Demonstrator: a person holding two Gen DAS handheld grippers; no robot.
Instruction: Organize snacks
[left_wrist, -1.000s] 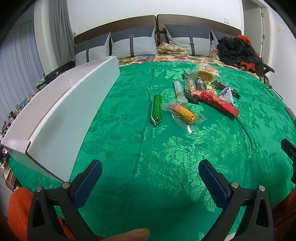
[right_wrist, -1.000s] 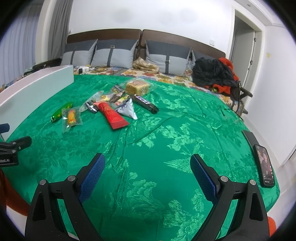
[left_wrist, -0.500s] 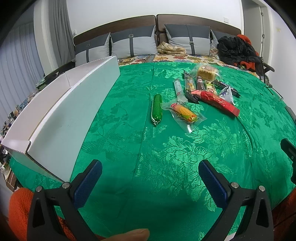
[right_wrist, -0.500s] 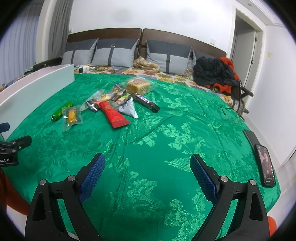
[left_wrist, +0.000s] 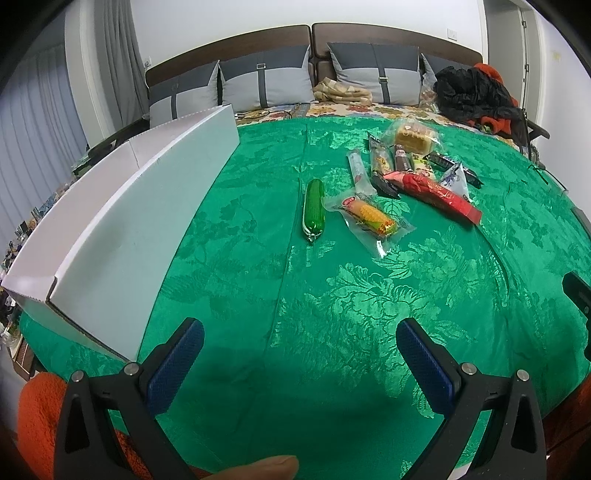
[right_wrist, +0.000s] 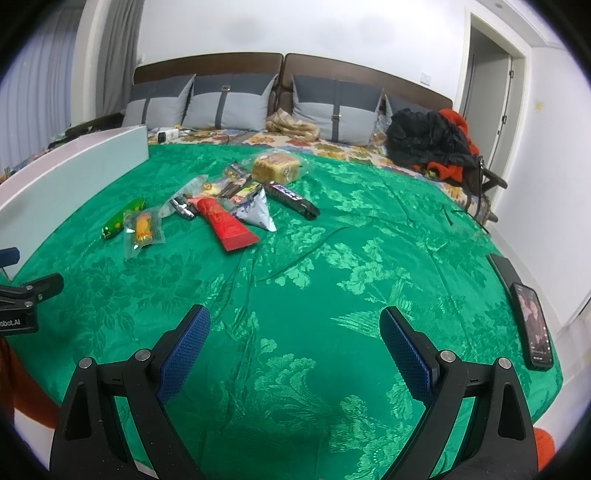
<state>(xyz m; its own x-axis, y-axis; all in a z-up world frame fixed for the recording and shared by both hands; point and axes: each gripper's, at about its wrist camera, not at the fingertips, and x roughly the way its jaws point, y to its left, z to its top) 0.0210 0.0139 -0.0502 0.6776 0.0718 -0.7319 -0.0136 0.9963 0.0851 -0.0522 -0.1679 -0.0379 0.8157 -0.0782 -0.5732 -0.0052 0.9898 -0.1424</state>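
Nearest the cameras, the left gripper (left_wrist: 299, 341) and the right gripper (right_wrist: 295, 332) both hang low over the near edge of the green bedspread (left_wrist: 332, 314) with their blue-padded jaws spread wide and nothing between them, a posture that reads as readiness before any snack has been picked. A fingertip (left_wrist: 266, 466) shows at the bottom of the left wrist view, presumably on the handle. To the left stands a long white box (left_wrist: 122, 236), its open top facing up and its long wall running alongside the snacks, likely put there as the bin they are meant to go into. Farther out, well apart from both grippers, the snacks lie loose on the spread: a green sausage-shaped pack (left_wrist: 314, 205) and a clear corn packet (left_wrist: 369, 218) sit nearest, just beside each other, so they look like the easiest first picks for the left side. Beyond them a red pouch (right_wrist: 225, 225), a white triangular packet (right_wrist: 258, 210), a dark bar (right_wrist: 291, 199) and a wrapped bread loaf (right_wrist: 277, 167) crowd together, some overlapping. A phone (right_wrist: 532, 326) rests at the right edge, clear of the work. Grey pillows (left_wrist: 266, 83) line the headboard.
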